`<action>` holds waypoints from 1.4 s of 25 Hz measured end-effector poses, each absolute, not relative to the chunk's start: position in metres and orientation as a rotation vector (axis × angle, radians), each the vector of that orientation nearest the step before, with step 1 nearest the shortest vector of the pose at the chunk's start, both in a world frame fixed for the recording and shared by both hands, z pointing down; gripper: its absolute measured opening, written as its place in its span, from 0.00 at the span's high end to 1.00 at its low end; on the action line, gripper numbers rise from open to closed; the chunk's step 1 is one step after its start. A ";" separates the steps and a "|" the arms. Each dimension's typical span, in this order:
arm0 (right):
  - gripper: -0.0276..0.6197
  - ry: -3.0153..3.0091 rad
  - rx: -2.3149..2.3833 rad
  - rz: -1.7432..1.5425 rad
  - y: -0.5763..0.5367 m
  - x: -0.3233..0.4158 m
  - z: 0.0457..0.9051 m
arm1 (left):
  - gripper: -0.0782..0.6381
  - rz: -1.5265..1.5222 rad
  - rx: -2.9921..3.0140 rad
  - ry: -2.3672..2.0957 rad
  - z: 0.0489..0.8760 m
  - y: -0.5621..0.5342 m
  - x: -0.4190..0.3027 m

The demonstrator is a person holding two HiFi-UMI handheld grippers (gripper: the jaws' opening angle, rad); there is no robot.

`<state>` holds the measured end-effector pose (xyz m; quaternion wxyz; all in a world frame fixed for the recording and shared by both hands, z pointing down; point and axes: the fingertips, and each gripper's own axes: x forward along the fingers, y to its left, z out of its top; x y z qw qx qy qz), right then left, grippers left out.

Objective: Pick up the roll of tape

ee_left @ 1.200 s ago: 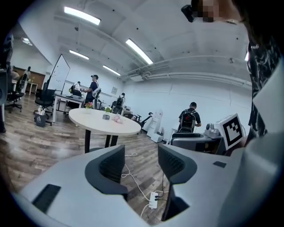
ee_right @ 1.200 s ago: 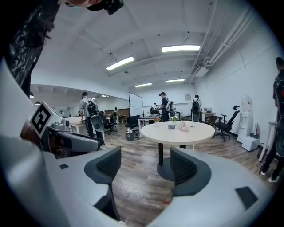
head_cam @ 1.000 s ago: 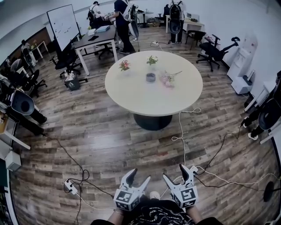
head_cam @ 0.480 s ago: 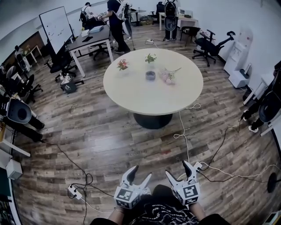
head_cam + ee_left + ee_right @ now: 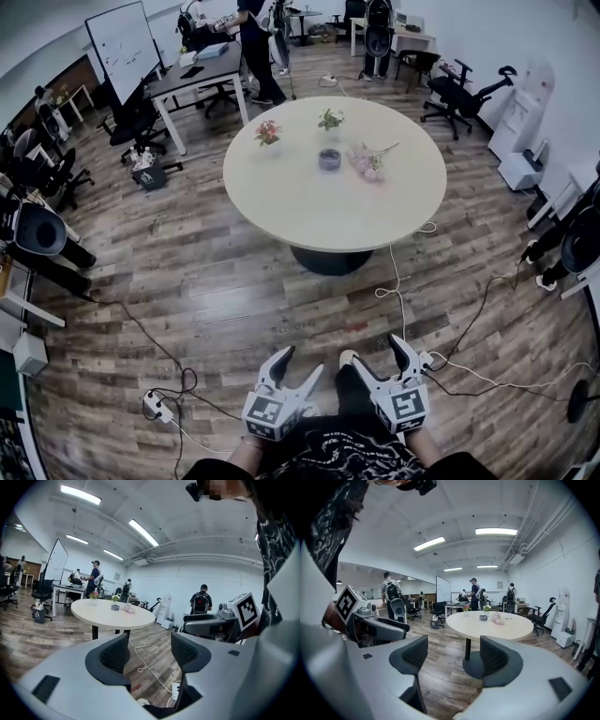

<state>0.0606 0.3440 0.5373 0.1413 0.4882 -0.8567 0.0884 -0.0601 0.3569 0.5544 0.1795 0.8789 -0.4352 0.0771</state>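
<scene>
The roll of tape (image 5: 329, 159) is a small grey ring lying flat near the far middle of the round beige table (image 5: 356, 220). It also shows small and far off in the left gripper view (image 5: 115, 607) and the right gripper view (image 5: 483, 618). My left gripper (image 5: 300, 364) and right gripper (image 5: 373, 352) hang side by side over the wooden floor, well short of the table. Both are open with only floor between the fingers (image 5: 150, 648) (image 5: 454, 656). The right jaws have just been closing slightly.
On the table stand a pink flower pot (image 5: 268, 133), a green plant (image 5: 329, 119) and a pink bouquet (image 5: 367, 162). White and black cables (image 5: 394, 291) and a power strip (image 5: 153, 403) lie on the floor. Office chairs, a desk (image 5: 202, 75) and people are beyond.
Both grippers have moved forward toward the table with the person, and the table sits slightly nearer in the head view. A shoe now shows between the grippers.
</scene>
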 end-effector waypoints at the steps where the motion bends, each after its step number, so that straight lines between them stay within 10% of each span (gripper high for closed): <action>1: 0.44 -2.478 1.394 0.252 0.332 0.062 0.536 | 0.47 0.220 2.480 -1.241 0.555 0.347 -0.057; 35: 0.49 -2.522 1.171 0.248 0.070 0.148 0.556 | 0.47 0.204 2.288 -1.475 0.569 0.103 0.044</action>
